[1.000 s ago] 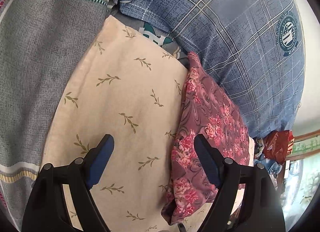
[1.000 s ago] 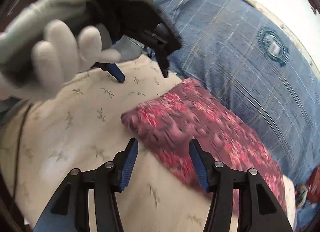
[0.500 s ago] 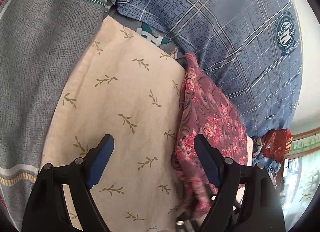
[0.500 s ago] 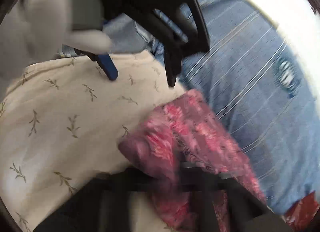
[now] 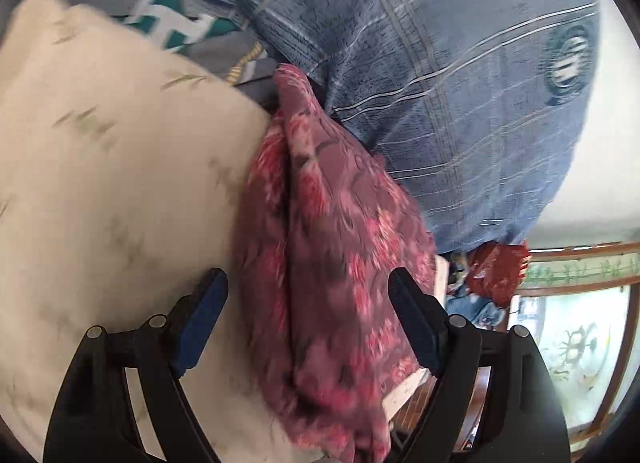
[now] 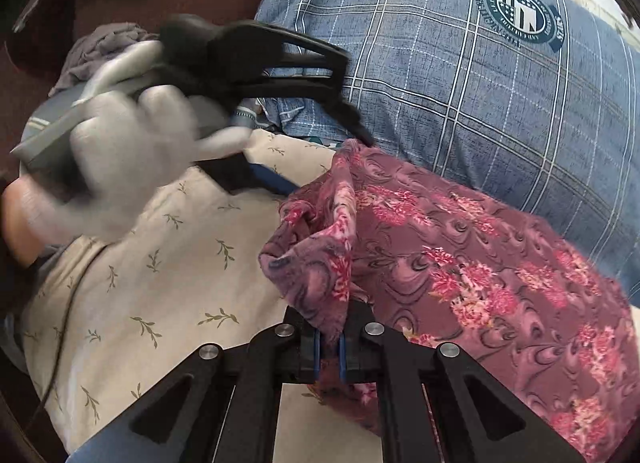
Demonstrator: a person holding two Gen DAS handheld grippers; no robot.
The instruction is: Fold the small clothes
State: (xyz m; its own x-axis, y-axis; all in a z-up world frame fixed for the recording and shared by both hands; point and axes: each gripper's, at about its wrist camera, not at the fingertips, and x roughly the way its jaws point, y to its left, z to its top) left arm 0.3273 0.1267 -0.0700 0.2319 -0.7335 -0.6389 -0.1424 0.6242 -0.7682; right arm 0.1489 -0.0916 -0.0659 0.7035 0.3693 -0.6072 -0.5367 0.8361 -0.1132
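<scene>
A maroon garment with a pink flower print (image 6: 480,263) lies on a cream leaf-print cloth (image 6: 172,275), next to a blue plaid garment (image 6: 460,75). My right gripper (image 6: 329,347) is shut on a bunched corner of the floral garment and lifts it. My left gripper (image 5: 308,323) is open, its fingers astride the floral garment (image 5: 332,263) just above it. The left gripper also shows in the right wrist view (image 6: 320,131), held by a gloved hand, reaching to the garment's far corner.
The blue plaid garment (image 5: 440,83) with a round badge lies to the right. A grey and teal printed cloth (image 5: 180,27) lies behind the cream cloth (image 5: 100,183). A red bag (image 5: 496,271) and a window are at far right.
My right gripper has closed on the floral garment's near corner and raised it. My left gripper has moved right, from over the cream cloth to over the floral garment.
</scene>
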